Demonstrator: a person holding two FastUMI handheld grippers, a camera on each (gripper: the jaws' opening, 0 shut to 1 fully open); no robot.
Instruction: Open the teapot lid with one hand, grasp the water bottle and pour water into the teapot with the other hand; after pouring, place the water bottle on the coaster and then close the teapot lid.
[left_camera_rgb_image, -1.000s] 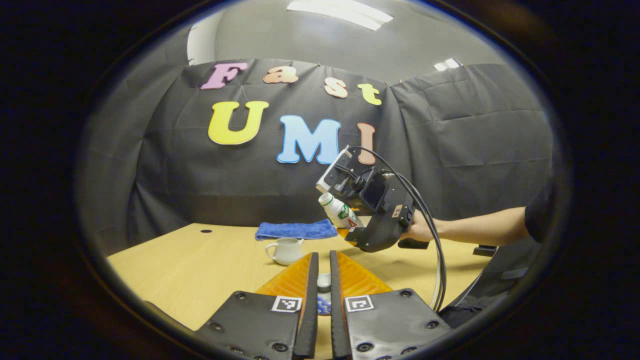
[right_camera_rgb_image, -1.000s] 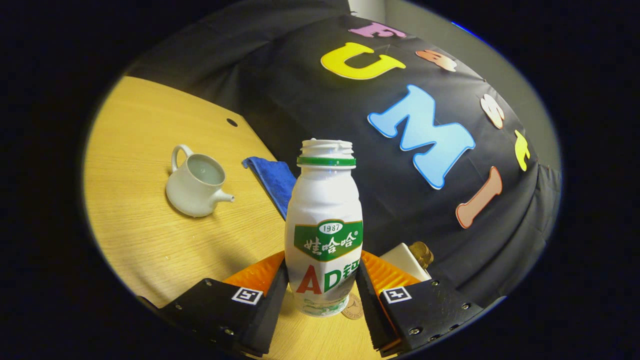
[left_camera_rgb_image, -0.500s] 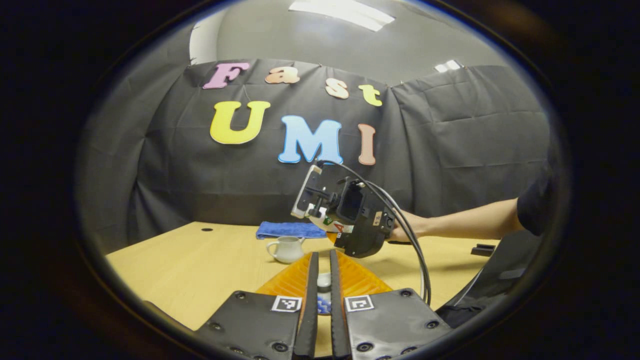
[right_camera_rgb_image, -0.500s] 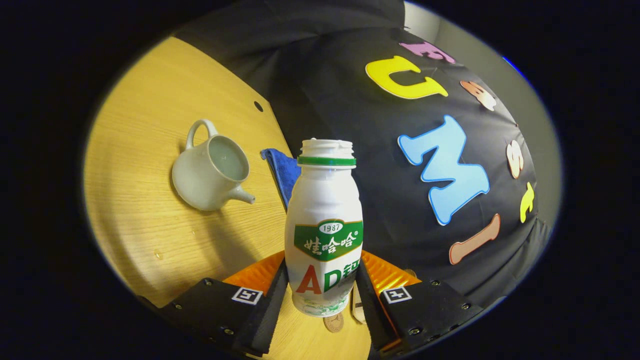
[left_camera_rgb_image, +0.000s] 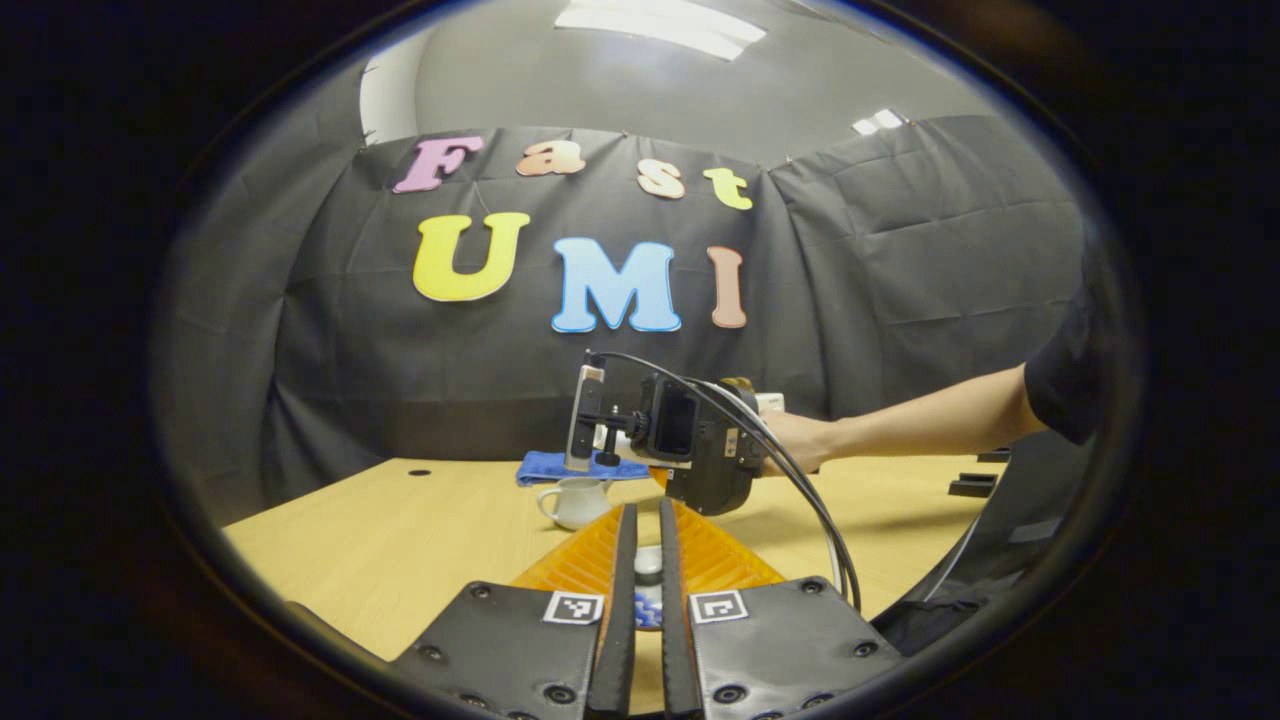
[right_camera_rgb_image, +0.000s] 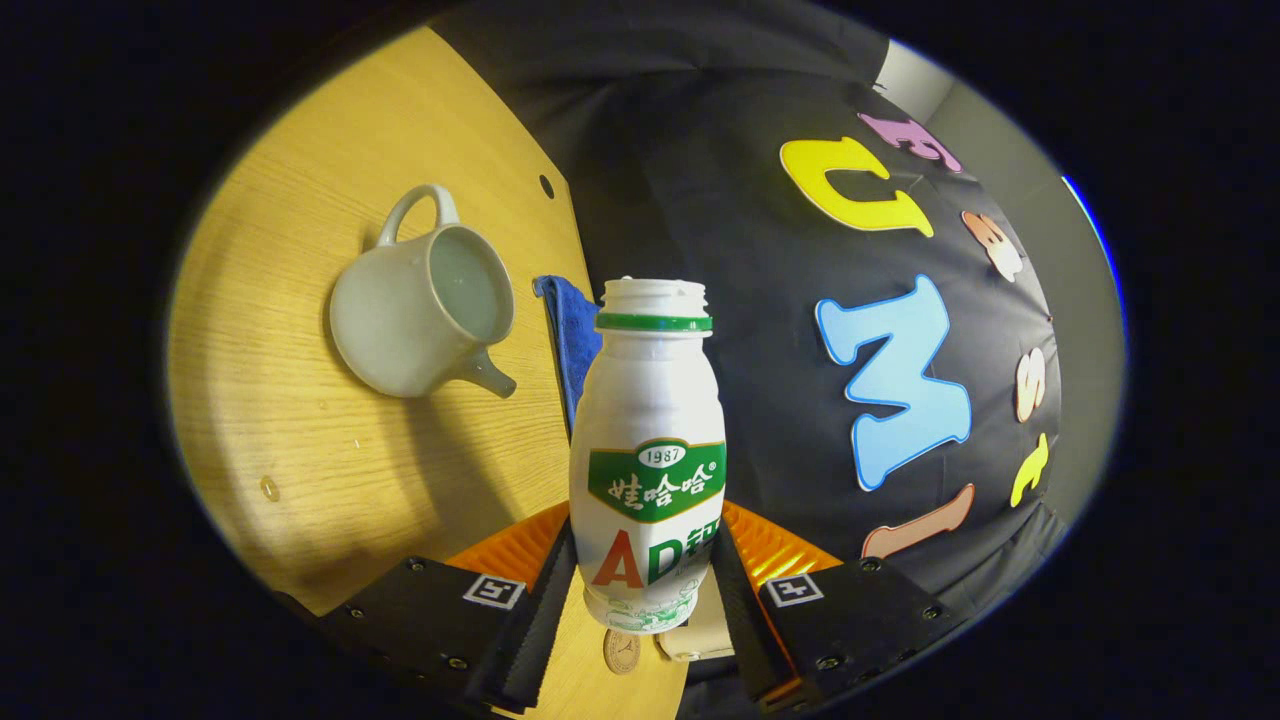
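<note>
- Spillage is the worry in the right gripper view: the right gripper (right_camera_rgb_image: 645, 590) has both fingers pressed on the lower body of the white plastic water bottle with a green neck ring and green label (right_camera_rgb_image: 648, 450), uncapped mouth pointing forward off the fingertips.
- Ahead and to the left of those jaws sits the pale ceramic teapot with loop handle and short spout (right_camera_rgb_image: 420, 305), lid off, on the light wooden table (right_camera_rgb_image: 270, 400).
- My read: the bottle mouth is beside the pot's opening, not over it, so tipping further now would likely wet the table.
- Grip is low on a smooth bottle; it may slip or swing as it tilts.
- Just beyond the bottle's neck lies a folded blue cloth (right_camera_rgb_image: 570, 330); under the bottle base, between the fingers, a small round wooden disc (right_camera_rgb_image: 621, 651), maybe the coaster, I cannot tell.
- Over to the left gripper view: the left gripper (left_camera_rgb_image: 640, 560) has its jaws nearly together, with a small pale rounded piece (left_camera_rgb_image: 648, 562) between the fingers, probably the teapot lid; whether both fingers press it, I cannot tell.
- If that hold loosens, the piece could drop and chip.
- This view adds the other gripper from outside, carried by a hand (left_camera_rgb_image: 795, 440) and bare forearm, high above the teapot (left_camera_rgb_image: 575, 500), straight ahead of the jaws.
- It hides the pot's opening, though; the right gripper view looks straight into it.
</note>
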